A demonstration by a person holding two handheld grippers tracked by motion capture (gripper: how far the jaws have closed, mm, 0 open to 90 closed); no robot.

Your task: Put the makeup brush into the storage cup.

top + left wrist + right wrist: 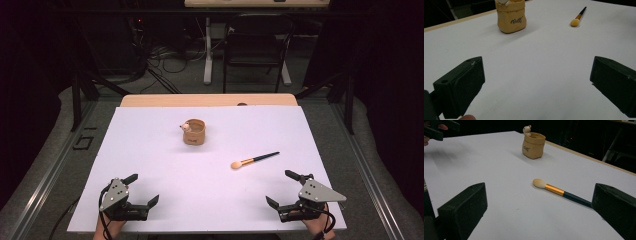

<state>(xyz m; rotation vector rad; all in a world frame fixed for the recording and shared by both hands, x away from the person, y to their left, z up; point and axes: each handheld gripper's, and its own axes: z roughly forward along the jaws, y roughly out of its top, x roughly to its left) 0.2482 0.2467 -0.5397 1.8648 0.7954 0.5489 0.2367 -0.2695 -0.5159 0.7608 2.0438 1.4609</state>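
Left gripper (141, 189): jaws spread wide, nothing between them, at 7 o'clock on the white sheet (150, 150).
Right gripper (281, 188): jaws likewise apart and empty, at 5 o'clock.
Makeup brush (254, 160): lies flat just past the right gripper, at its 11 o'clock, bristles pointing toward 8 o'clock.
Tan pouch (194, 132): upright near the centre, well apart from the brush, at its 10 o'clock.

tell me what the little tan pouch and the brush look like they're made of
Pouch: seemingly matte tan paper-like fabric or leather, soft rolled rim, slumped creased sides.
Makeup brush: pale fluffy bristles, likely synthetic or hair; shiny gold ferrule, probably metal; dark glossy handle, plastic or lacquered wood.
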